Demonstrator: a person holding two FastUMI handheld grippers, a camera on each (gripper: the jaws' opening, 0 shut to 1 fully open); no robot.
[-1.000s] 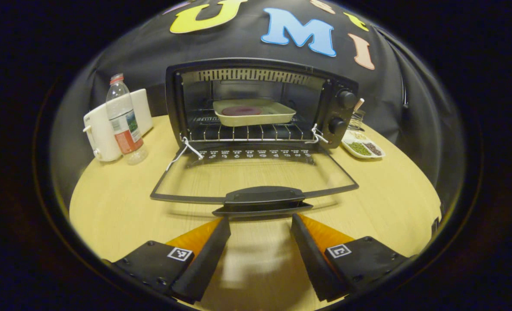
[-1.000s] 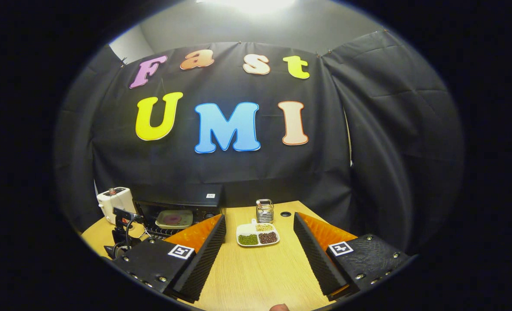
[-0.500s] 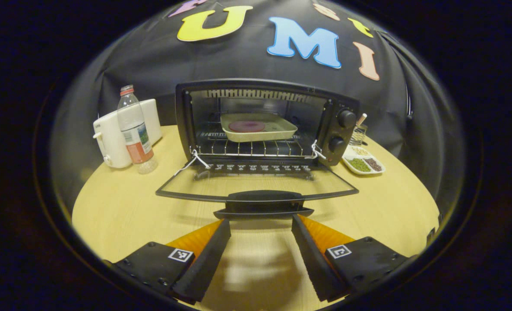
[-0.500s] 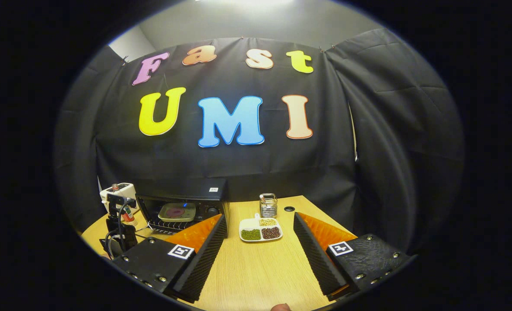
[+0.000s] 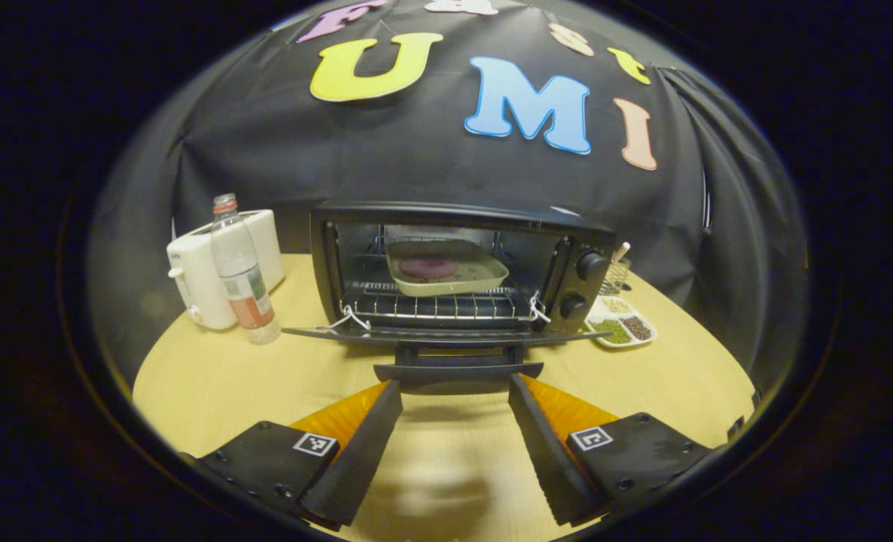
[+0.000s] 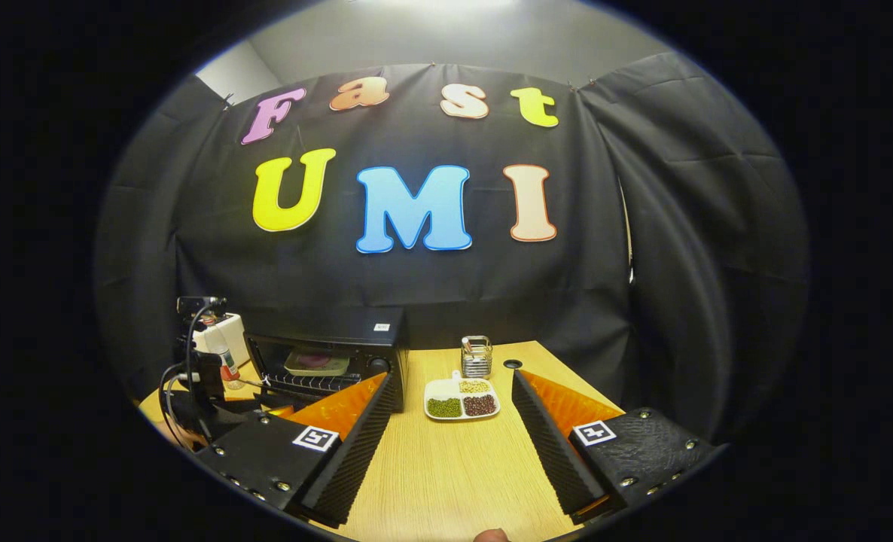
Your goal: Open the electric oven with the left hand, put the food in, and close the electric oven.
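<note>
Staged recording booth, set up as a small kitchen corner.

Black cloth wall hung behind and around a pale wood counter; grey room wall above the cloth. On the counter: electric oven with a tray of food inside, white appliance, water bottle, divided dish of beans, small wire holder.

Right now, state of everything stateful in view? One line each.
Oven door: open, folded down flat.
Tray of food: inside the oven on the rack.
Oven: loaded, not closed.
Water bottle: upright, capped.
Sectioned dish: on the table, compartments filled.
Left gripper: open, just short of the door handle.
Right gripper: open, holding nothing.
</note>
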